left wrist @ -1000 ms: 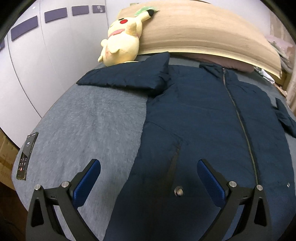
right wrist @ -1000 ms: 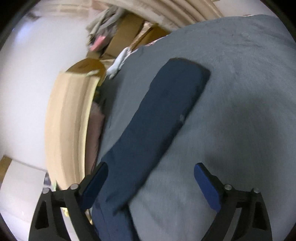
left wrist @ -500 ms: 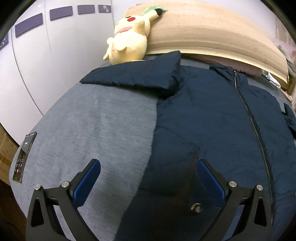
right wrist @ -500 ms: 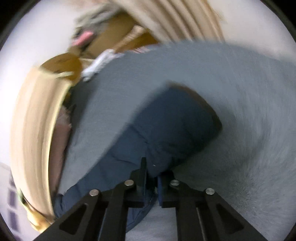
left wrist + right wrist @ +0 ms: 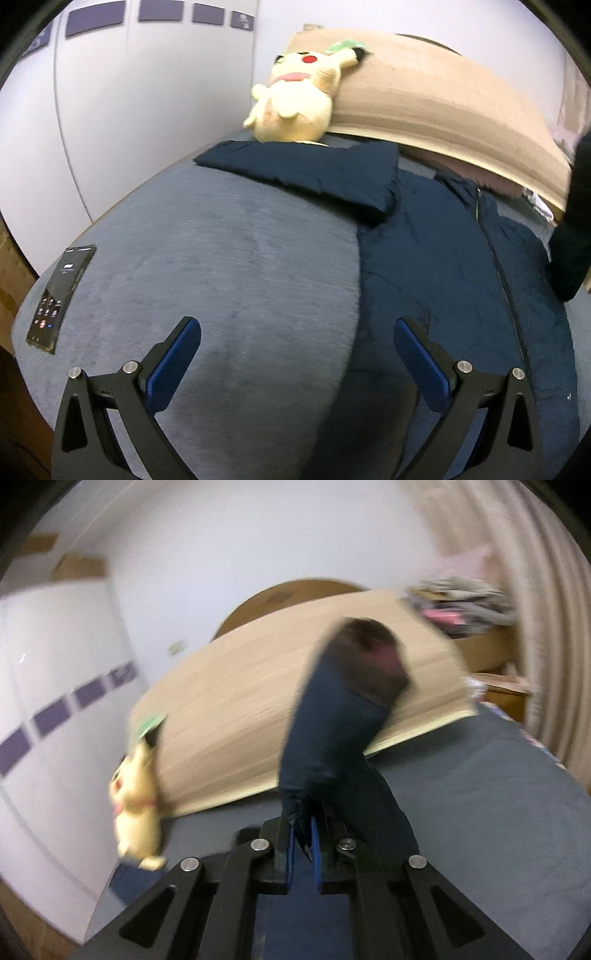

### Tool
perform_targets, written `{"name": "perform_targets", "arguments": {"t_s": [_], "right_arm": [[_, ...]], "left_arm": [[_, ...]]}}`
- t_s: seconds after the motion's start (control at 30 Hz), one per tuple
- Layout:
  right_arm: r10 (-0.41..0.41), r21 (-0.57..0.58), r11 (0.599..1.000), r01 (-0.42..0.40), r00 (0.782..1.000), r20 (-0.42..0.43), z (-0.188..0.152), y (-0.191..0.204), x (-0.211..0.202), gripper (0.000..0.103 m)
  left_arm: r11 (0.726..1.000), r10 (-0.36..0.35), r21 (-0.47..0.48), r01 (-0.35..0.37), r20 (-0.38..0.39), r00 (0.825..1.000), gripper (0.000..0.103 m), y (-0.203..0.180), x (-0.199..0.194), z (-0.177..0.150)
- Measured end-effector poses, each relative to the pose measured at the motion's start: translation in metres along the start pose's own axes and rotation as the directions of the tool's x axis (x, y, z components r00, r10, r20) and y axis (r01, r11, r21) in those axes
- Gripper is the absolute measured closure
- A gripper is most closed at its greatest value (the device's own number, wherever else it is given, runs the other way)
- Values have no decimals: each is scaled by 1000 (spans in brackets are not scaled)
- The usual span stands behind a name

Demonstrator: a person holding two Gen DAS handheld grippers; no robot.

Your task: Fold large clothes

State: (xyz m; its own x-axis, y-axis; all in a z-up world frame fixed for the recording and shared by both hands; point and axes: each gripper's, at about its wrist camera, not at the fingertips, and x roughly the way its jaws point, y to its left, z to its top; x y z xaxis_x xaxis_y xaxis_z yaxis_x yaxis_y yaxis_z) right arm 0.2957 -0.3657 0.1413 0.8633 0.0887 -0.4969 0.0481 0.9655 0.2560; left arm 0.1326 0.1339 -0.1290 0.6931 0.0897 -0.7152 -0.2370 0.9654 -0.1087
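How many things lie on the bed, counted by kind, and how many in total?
Jacket: 1
Plush toy: 1
Phone: 1
Total: 3

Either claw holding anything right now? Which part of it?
Right claw is shut on the jacket sleeve, near the cuff end, lifted off the bed. Left claw is open and holds nothing.
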Motion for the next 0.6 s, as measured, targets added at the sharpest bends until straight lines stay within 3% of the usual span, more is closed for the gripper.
{"name": "perform_targets", "arguments": {"t_s": [0.1,0.17,0.2,0.23,0.3,0.37,0.47,0.6], "right_arm": [[51,-30,998,-53,995,-83,-41,56,27,95],[34,-65,997,-44,989,-147,-77,90,55,93],[25,-76,996,-38,985,-172,-93,100,67,84],[19,-86,996,-39,976,-217,-114,106,83,56],[0,-111,993,-37,949,-315,-149,120,114,19],[13,-135,988,-70,924,-381,-184,128,133,19],[79,-101,985,-139,889,-451,-207,128,133,19],[192,-16,976,-219,885,-425,-194,97,105,17]], "left_arm": [[1000,2,-21,-1,9,1000,0,15,-5,2],[999,9,-33,-9,12,1000,0,23,-7,3],[999,10,-38,-10,14,1000,0,27,-8,4],[999,15,-40,-14,17,1000,0,30,-9,5],[999,20,-39,-19,21,1000,0,34,-10,8],[999,22,-33,-21,26,999,0,34,-10,14],[1000,-3,-12,3,30,1000,0,24,-8,28],[994,-99,47,98,39,994,0,-20,-4,58]]}}
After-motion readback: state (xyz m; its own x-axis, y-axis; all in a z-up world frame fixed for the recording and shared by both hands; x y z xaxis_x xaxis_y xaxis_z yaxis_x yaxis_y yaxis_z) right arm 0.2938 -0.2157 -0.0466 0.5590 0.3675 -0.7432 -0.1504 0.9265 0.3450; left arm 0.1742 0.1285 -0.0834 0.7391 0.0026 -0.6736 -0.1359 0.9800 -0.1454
